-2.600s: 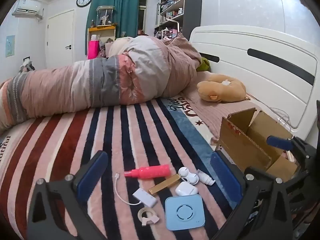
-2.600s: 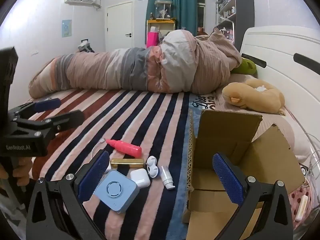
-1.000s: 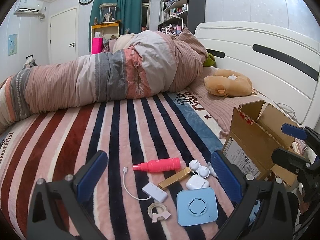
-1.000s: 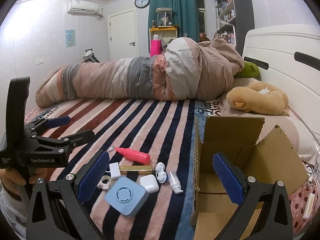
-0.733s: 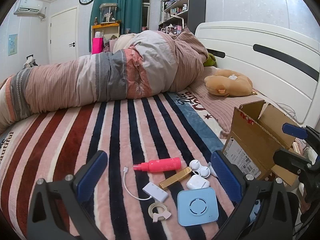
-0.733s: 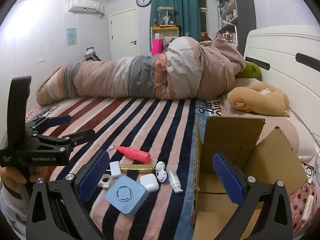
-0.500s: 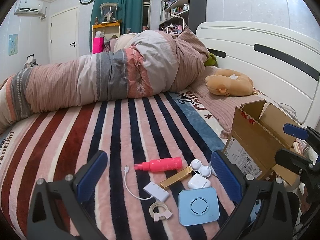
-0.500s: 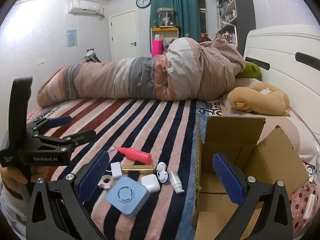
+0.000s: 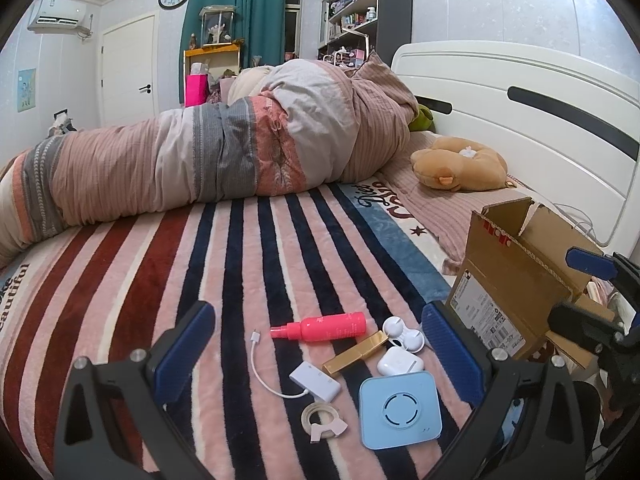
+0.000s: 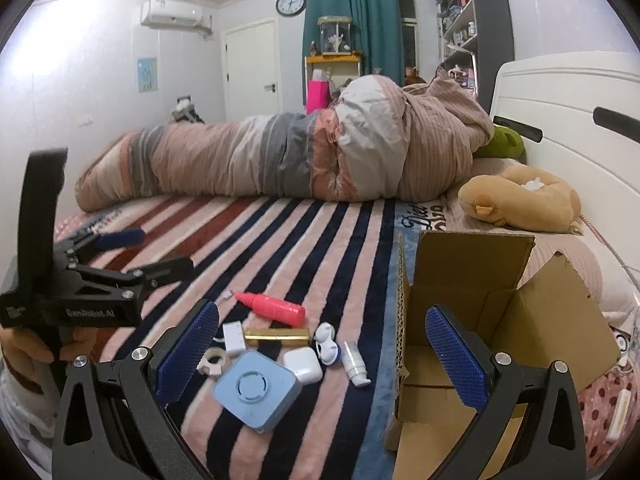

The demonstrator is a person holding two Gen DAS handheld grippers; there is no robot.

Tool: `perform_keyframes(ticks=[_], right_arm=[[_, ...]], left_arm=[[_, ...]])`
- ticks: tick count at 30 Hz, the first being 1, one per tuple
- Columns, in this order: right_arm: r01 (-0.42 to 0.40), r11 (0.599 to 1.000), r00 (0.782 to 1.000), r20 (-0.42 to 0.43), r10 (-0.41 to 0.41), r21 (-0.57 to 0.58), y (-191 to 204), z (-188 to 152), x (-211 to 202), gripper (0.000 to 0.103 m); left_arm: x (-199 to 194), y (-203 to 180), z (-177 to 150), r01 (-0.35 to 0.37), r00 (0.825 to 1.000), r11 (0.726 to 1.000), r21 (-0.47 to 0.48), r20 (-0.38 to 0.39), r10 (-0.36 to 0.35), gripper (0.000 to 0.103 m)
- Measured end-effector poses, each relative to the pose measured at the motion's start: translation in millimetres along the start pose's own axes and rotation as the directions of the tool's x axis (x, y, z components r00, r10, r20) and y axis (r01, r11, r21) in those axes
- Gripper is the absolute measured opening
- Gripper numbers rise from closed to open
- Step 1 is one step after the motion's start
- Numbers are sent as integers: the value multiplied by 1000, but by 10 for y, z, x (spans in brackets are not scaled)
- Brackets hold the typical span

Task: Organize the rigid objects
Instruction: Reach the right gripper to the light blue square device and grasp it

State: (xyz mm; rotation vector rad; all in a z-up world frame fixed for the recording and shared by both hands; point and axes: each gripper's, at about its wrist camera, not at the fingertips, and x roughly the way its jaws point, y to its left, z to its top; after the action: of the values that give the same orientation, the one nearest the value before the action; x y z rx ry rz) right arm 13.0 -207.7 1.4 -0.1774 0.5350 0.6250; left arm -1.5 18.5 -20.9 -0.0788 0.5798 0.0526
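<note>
Sitting on the striped blanket (image 9: 240, 264) is a small pile of things: a pink bottle (image 9: 324, 327), a gold bar (image 9: 355, 353), a white case (image 9: 400, 361), a blue square (image 9: 400, 409), a tape ring (image 9: 322, 420) and a white cable (image 9: 280, 376). The box (image 10: 500, 320) stands just beside them, flaps up. The left gripper (image 9: 316, 352) hangs over the pile, wide open and holding nothing. The right gripper (image 10: 322, 352) is wide open and bare too. I think the soft blanket could let the round bottle roll away. A bump could tip the box.
</note>
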Motion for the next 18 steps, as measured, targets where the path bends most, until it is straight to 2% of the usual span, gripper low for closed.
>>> perform_keyframes(ticks=[6, 9, 10, 11, 13, 15, 18], right_arm=[[10, 998, 1000, 9, -9, -57, 173, 84, -40, 103], [-15, 996, 1000, 9, 16, -85, 323, 85, -33, 93], [-30, 996, 1000, 3, 30, -87, 371, 65, -8, 86], [-49, 995, 999, -8, 48, -85, 415, 40, 30, 80], [-92, 993, 995, -41, 90, -72, 490, -37, 133, 76], [-139, 989, 986, -96, 135, -45, 571, -176, 304, 76], [-146, 989, 974, -170, 146, 15, 632, -410, 591, 76]], left_arm=[[-44, 74, -10, 33, 999, 999, -8, 10, -33, 103], [-83, 177, -48, 30, 999, 1000, -8, 19, -30, 103], [-97, 199, -53, 28, 999, 1000, -8, 19, -28, 103], [-100, 242, -67, 26, 1000, 1000, -9, 17, -26, 103], [-96, 344, -100, 31, 999, 999, -17, 9, -31, 103], [-80, 468, -150, 42, 999, 999, -30, 1, -41, 103], [-43, 591, -190, 52, 999, 998, -46, -4, -52, 102]])
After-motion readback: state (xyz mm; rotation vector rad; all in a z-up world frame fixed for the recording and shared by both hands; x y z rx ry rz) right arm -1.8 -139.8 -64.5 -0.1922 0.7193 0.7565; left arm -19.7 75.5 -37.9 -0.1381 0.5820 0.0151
